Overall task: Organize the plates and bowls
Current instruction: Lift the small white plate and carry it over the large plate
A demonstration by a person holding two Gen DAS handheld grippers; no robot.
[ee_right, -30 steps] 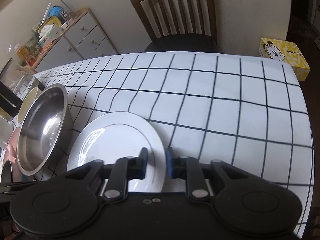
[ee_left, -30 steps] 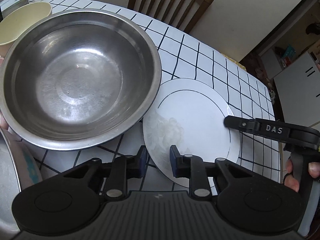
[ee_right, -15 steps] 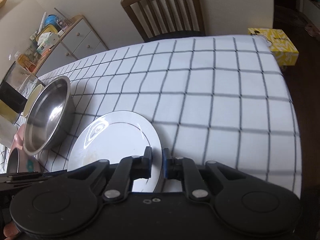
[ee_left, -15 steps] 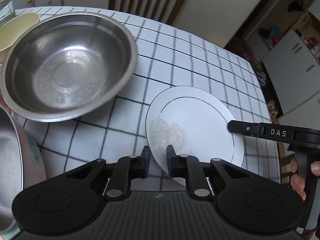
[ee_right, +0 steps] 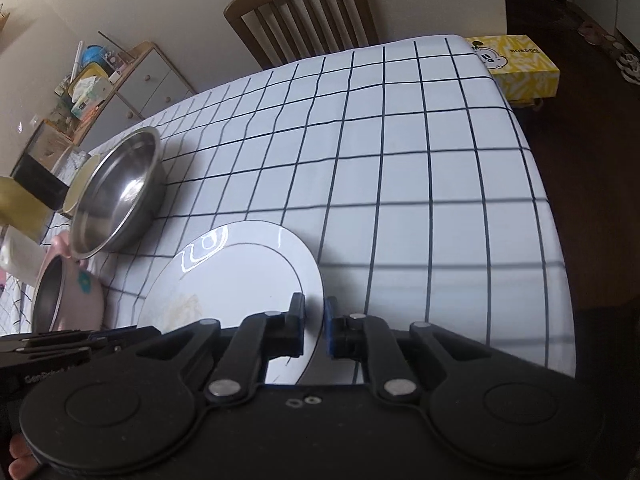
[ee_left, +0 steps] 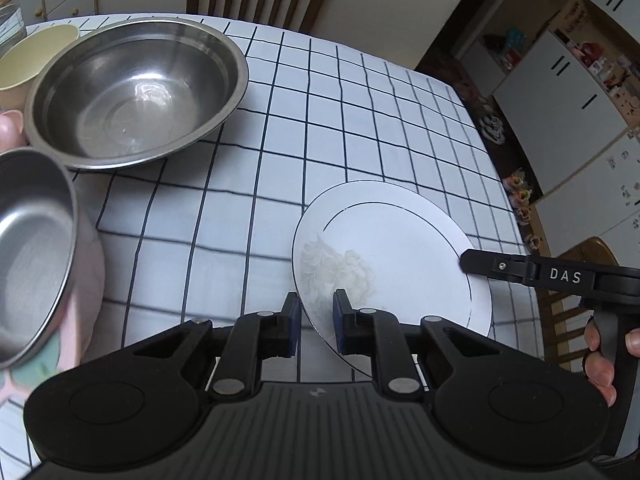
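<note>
In the left wrist view, the left gripper [ee_left: 316, 318] pinches the near left rim of the white plate [ee_left: 400, 256]. Its jaws closed in a little more over the last second, with the rim between them. The right gripper [ee_left: 464, 265] reaches in from the right and grips the plate's right edge, with white letters reading "DAS" on its black arm. A second ago the plate lay just beside the big steel bowl [ee_left: 136, 88]. Now it is well apart from that bowl, over toward the right end of the table [ee_left: 360, 100], and it looks tilted, as if lifted off the cloth. That likely means the plate is being carried to a spot of its own, away from the bowls. A smaller steel bowl [ee_left: 32, 248] sits at the near left, and a cream bowl [ee_left: 28, 56] sits at the far left. In the right wrist view, the right gripper [ee_right: 314, 326] pinches the right rim of the plate [ee_right: 240, 280], its jaws almost pressed together on the thin edge. They too closed a bit more just now. The big steel bowl [ee_right: 120, 192] is now farther off to the left than before. A yellow box [ee_right: 516, 62] past the far right corner of the table reads "BOBDOG". The left gripper's black body at the near left shows pale letters, but they are cut off and too hard to read.
</note>
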